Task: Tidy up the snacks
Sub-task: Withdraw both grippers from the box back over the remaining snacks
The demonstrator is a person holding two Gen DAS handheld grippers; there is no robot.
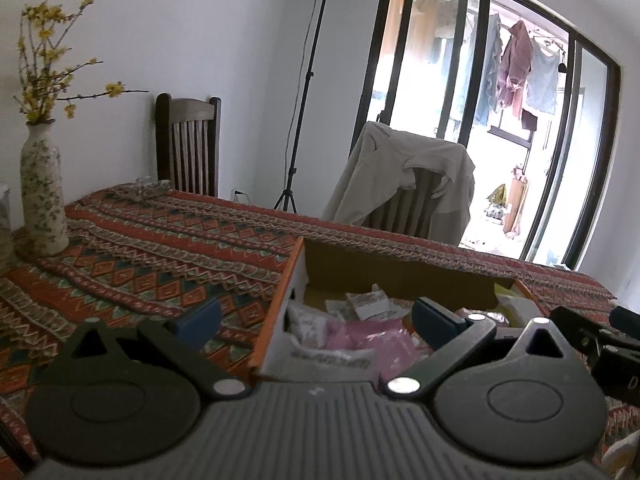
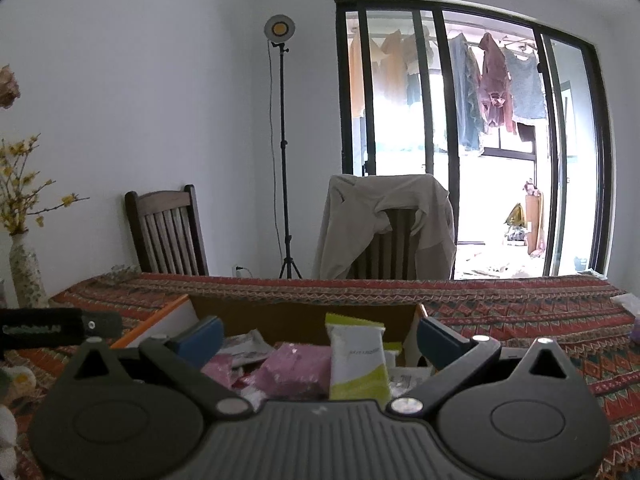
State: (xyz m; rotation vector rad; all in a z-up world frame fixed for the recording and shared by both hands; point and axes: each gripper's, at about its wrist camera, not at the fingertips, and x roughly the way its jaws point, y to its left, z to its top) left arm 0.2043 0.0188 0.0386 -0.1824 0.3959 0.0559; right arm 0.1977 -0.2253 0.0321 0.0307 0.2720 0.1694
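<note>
An open cardboard box (image 1: 360, 264) with orange edges sits on the patterned tablecloth and holds several snack packets, among them pink ones (image 1: 360, 334) and white ones. In the right wrist view the same box (image 2: 304, 316) shows a white and lime-green packet (image 2: 356, 360) standing upright beside pink packets (image 2: 296, 368). My left gripper (image 1: 316, 320) is open and empty just above the box's near left corner. My right gripper (image 2: 320, 340) is open and empty over the box's near side. The other gripper shows at the right edge of the left wrist view (image 1: 600, 340).
A flowered vase (image 1: 42, 196) with yellow branches stands at the table's left end. Two wooden chairs (image 2: 168, 232) stand behind the table, one draped with a beige jacket (image 2: 384, 220). A light stand (image 2: 284, 152) and a glass balcony door are behind.
</note>
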